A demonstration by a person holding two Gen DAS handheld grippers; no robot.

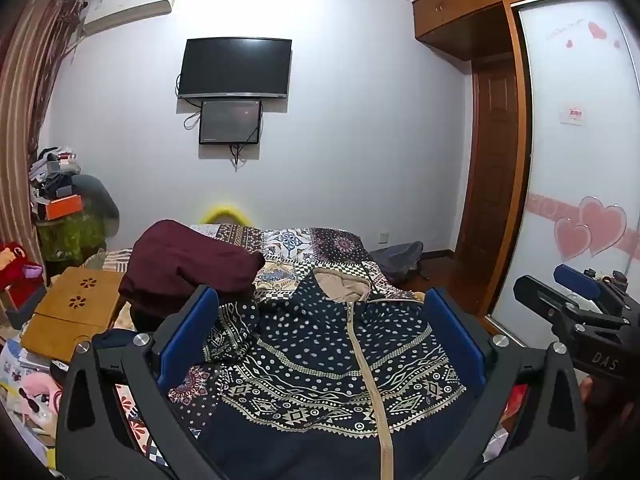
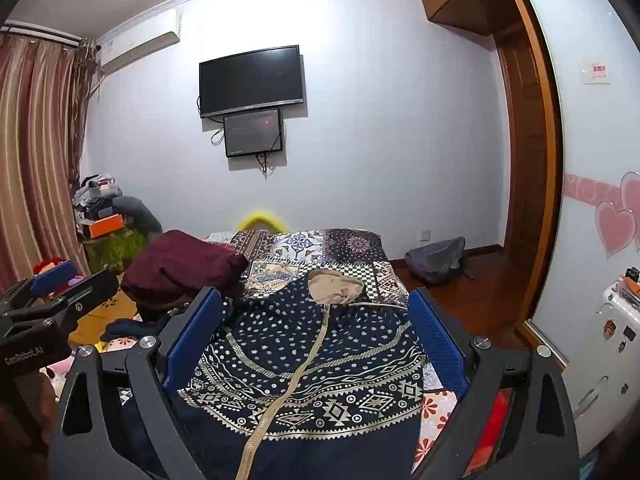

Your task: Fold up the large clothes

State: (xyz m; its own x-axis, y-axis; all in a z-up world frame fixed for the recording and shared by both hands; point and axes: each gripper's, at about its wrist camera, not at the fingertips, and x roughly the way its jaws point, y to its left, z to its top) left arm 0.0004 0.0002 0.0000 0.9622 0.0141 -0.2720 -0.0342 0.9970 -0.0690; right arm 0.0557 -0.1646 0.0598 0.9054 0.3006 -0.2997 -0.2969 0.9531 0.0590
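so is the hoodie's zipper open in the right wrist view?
No, the beige zipper runs closed down the patterned hoodie, which lies flat on the bed.

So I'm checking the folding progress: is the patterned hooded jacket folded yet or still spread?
Spread: the jacket lies flat on the bed, zipper up, hood laid out at the far end.

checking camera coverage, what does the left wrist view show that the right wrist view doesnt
Only the left wrist view shows the wooden folding table beside the bed, and the right gripper at its right edge.

Only the right wrist view shows the white suitcase against the wardrobe door, the whole grey backpack on the floor, and the left gripper at its left edge.

Both show the navy patterned hooded jacket spread on the bed with its zip closed, the maroon garment heaped beyond it, the wall TV, and open jaws holding nothing.
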